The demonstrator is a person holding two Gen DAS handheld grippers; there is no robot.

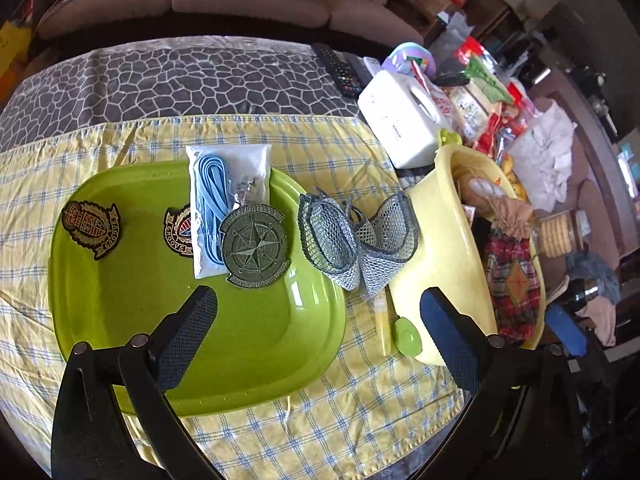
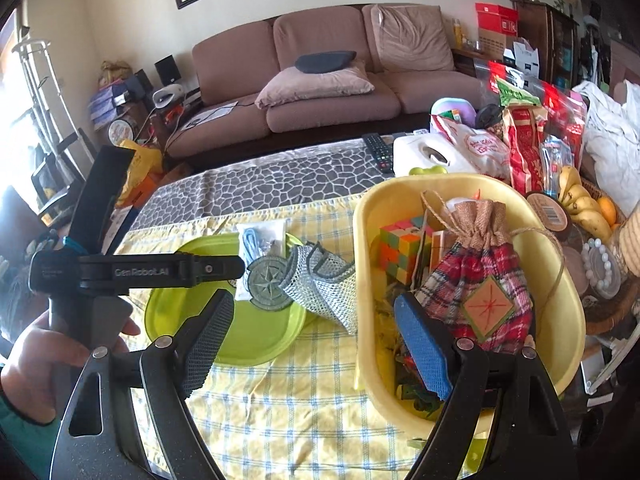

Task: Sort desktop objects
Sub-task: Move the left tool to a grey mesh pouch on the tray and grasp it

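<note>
Sorting is mid-way: both tools, left (image 1: 318, 304) and right (image 2: 314, 312), gape empty; next, grasp the plaid pouch (image 2: 476, 292) in the tub (image 2: 362, 264).

A home living room — sofa (image 2: 320, 76), cushions, cluttered table (image 2: 280, 176).

Black gripper (image 2: 314, 334) frames with silver screws, one blue pad, "GenRobot.AI" lettering; a hand (image 2: 36, 364) in teal sleeve.
</note>
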